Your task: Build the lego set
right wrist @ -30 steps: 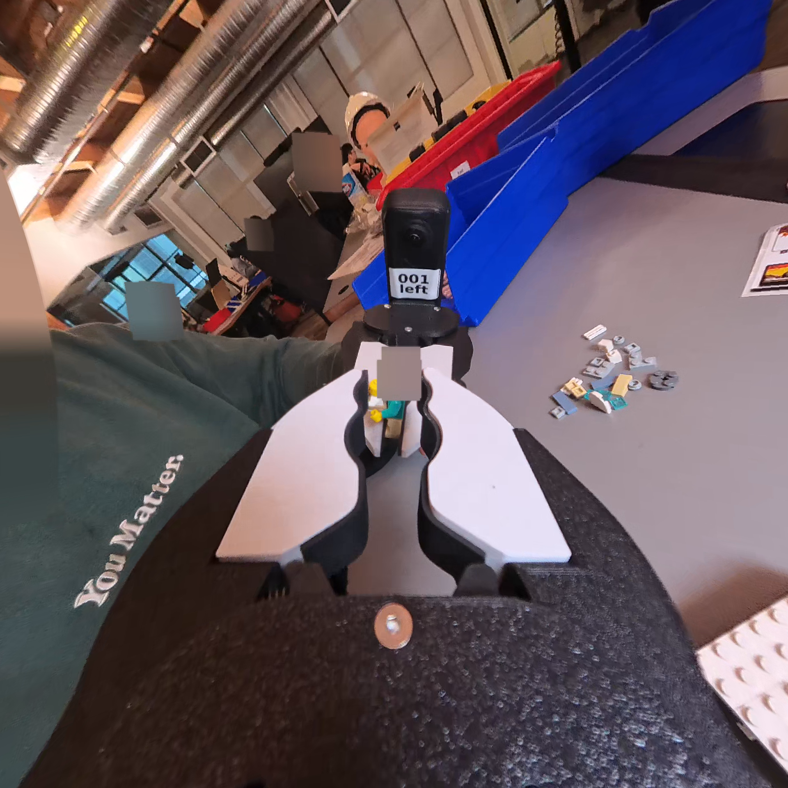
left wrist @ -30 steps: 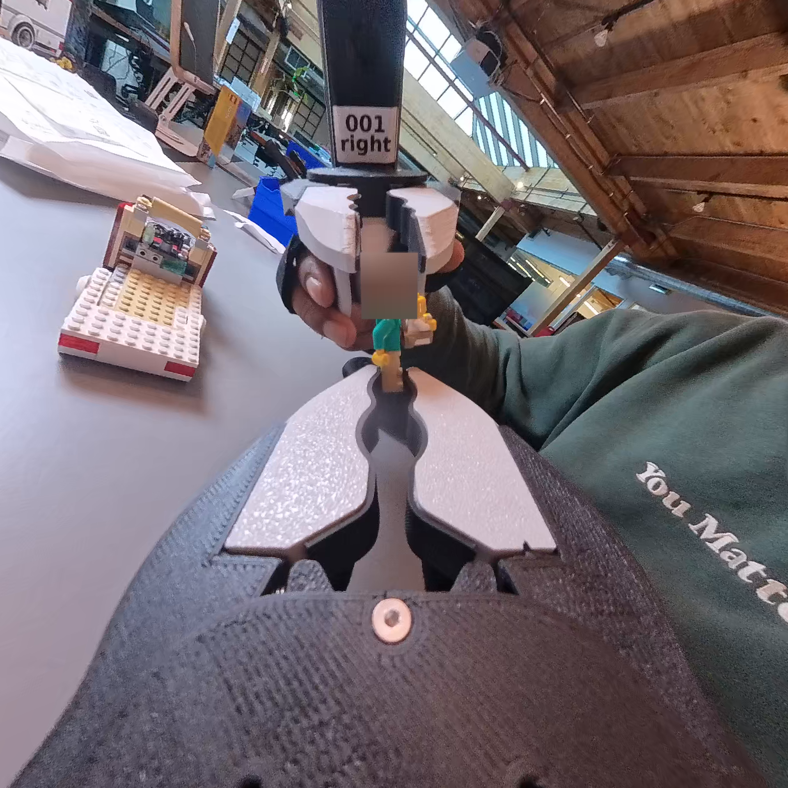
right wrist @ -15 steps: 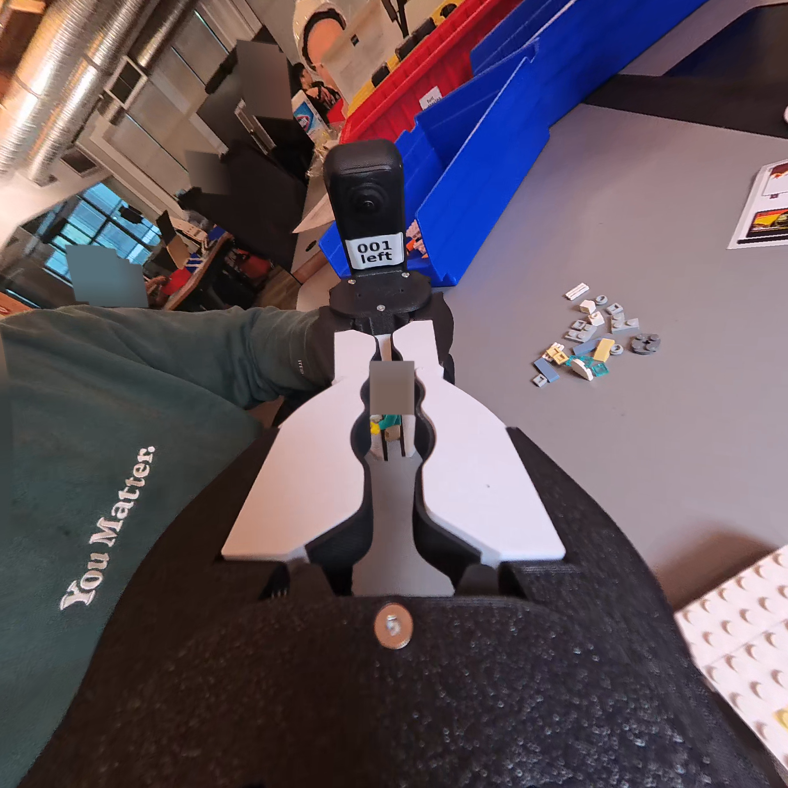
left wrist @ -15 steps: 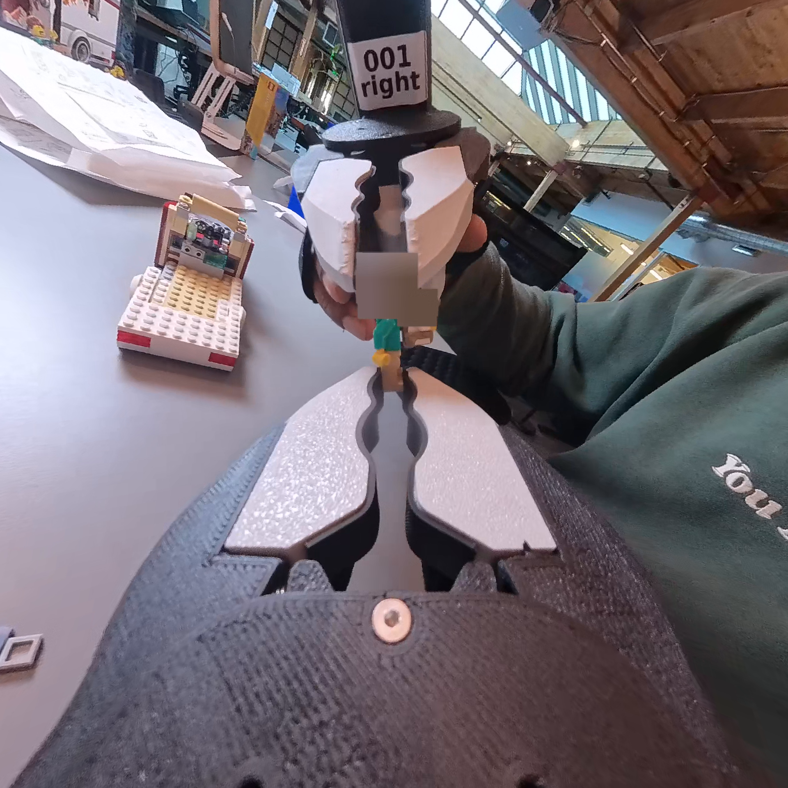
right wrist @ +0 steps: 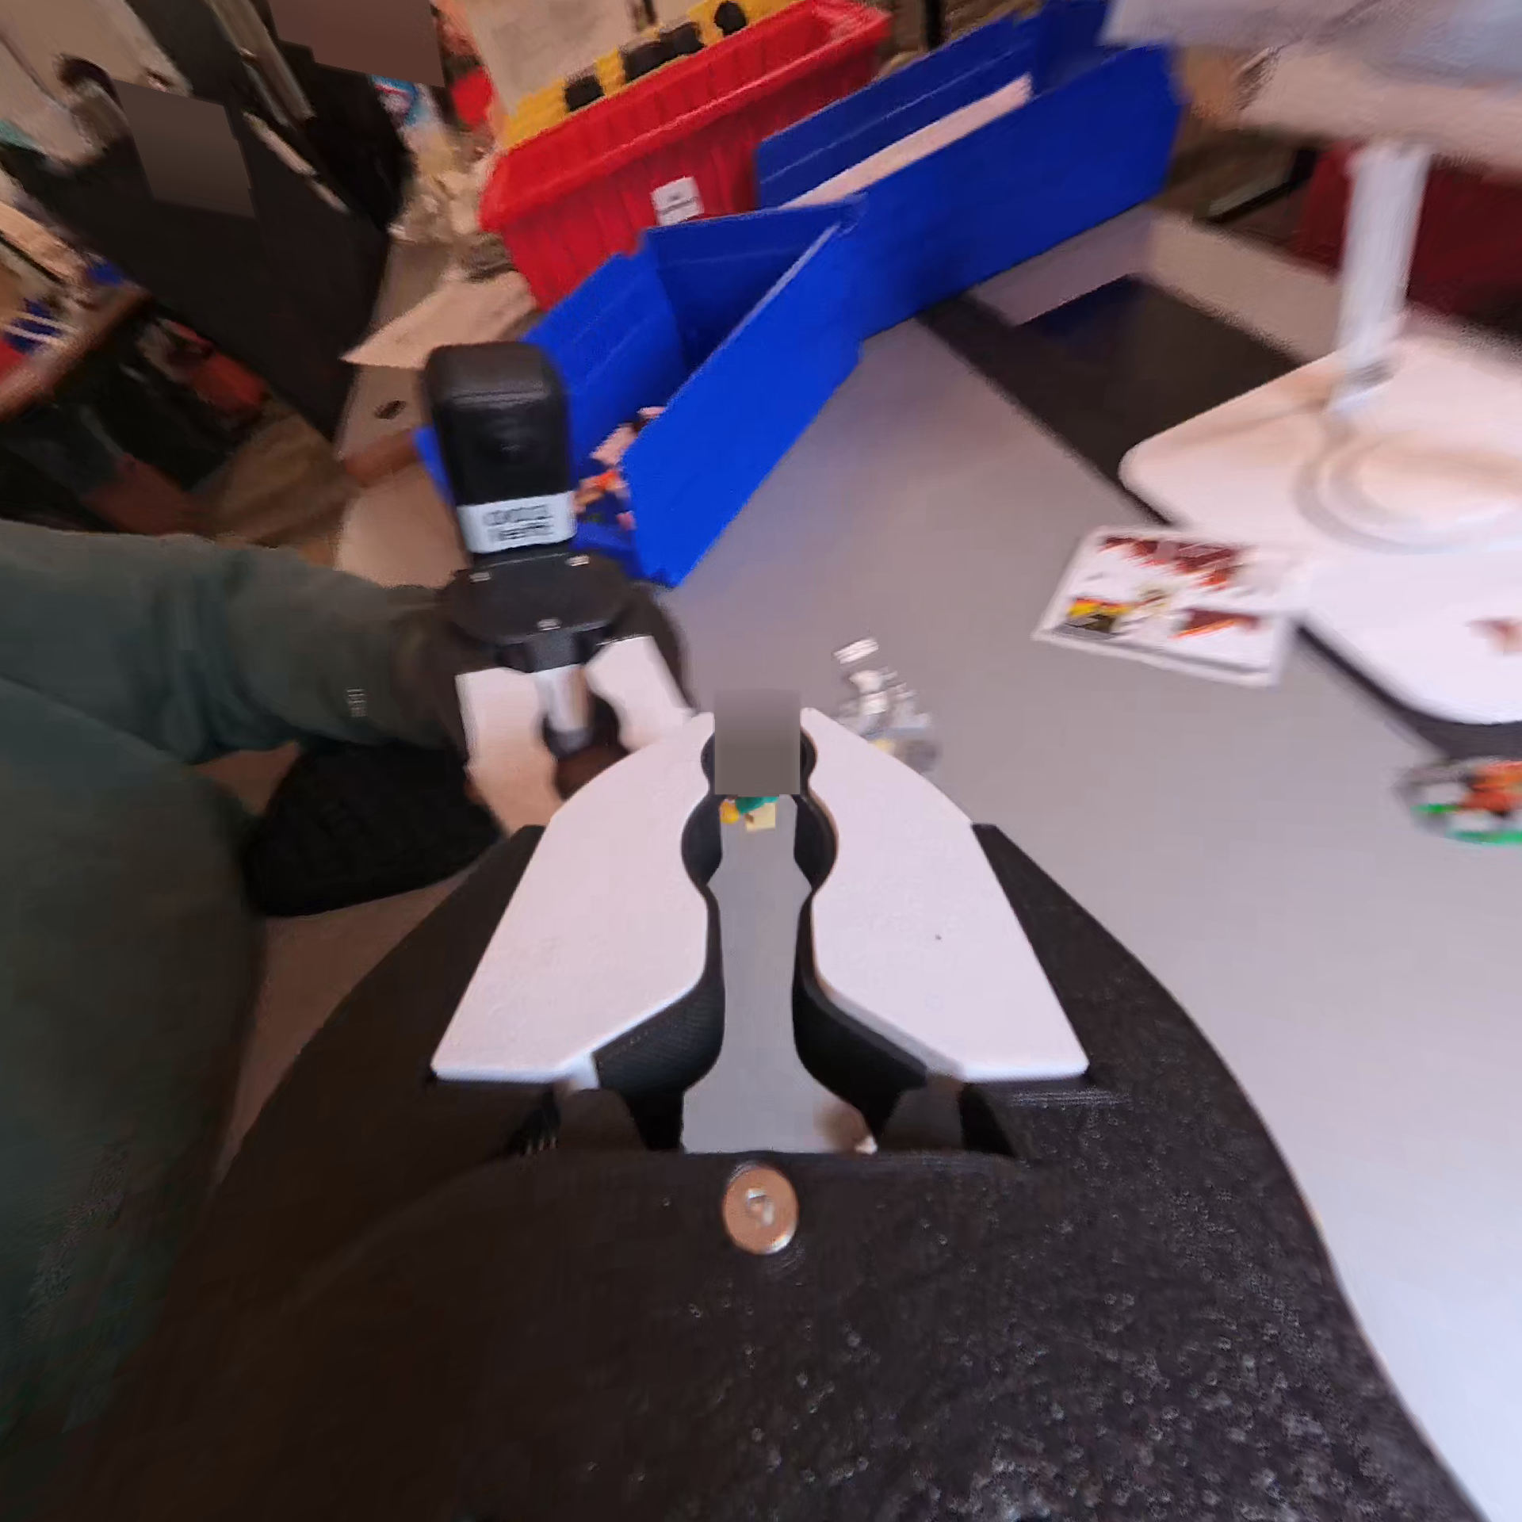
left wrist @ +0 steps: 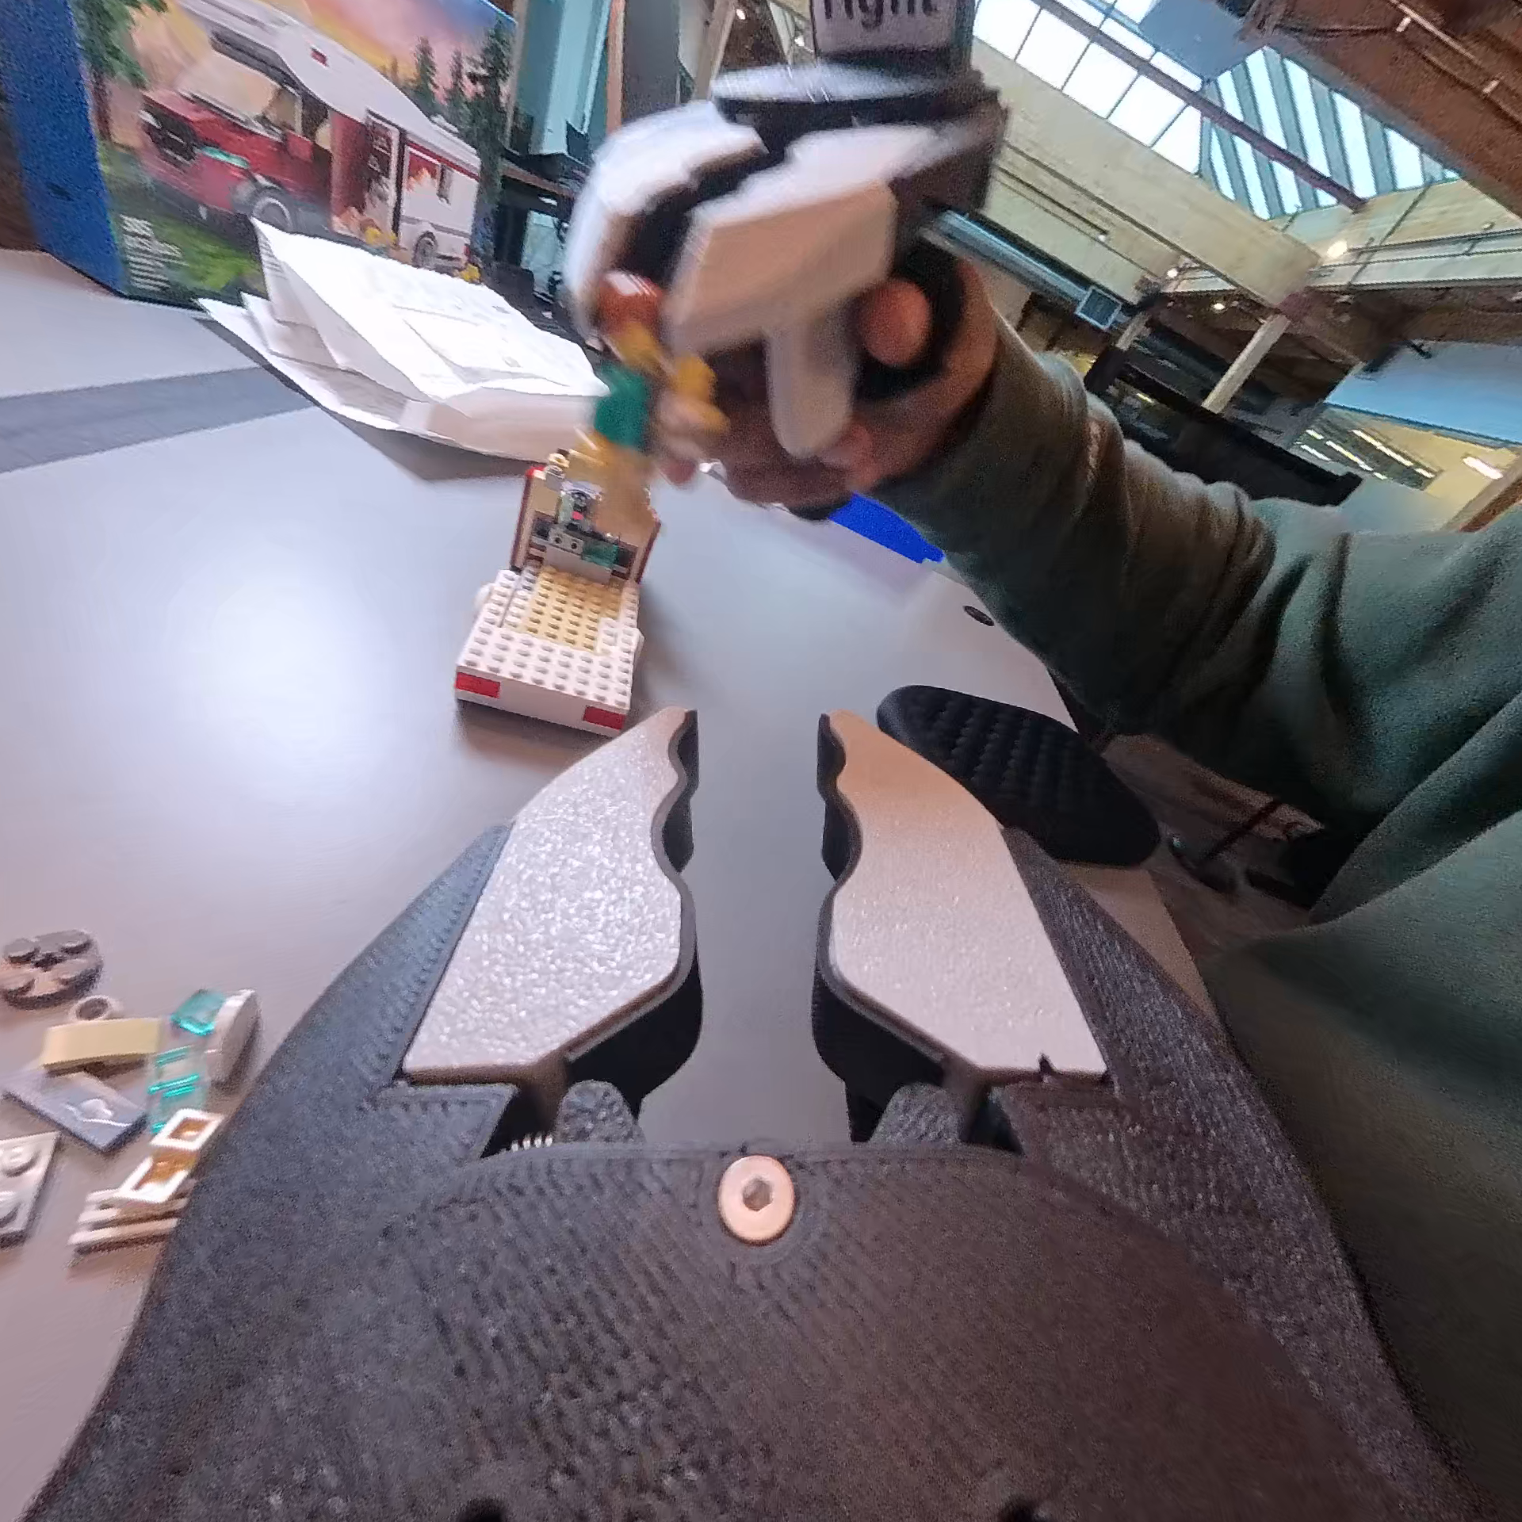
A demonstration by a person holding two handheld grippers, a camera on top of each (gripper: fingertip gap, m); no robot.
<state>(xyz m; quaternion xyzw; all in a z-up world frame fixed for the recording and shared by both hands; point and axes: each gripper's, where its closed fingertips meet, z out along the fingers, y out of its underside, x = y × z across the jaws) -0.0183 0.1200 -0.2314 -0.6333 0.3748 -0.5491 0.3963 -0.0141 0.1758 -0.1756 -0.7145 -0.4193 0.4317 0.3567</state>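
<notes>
The small plastic minifigure with a teal torso and yellow hands (left wrist: pixel 627 412) hangs in the air above the smooth grey table (left wrist: pixel 247 626), pinched by its upper part between the white, wavy-edged fingertips of the right gripper (right wrist: pixel 758 753) — the jaws are nearly closed around it. Below and beyond it stands the partly built white studded vehicle base with a tan floor and red corner marks (left wrist: pixel 553 651). The left gripper (left wrist: pixel 756 733) has its grainy silver-grey fingers spread well apart, holding nothing, low over the table. Loose small pieces — tan, teal, grey, flat and round (left wrist: pixel 107 1071) — lie at its left. Farther back rest folded white paper sheets (left wrist: pixel 412 362) and the printed cardboard box (left wrist: pixel 247 140).
</notes>
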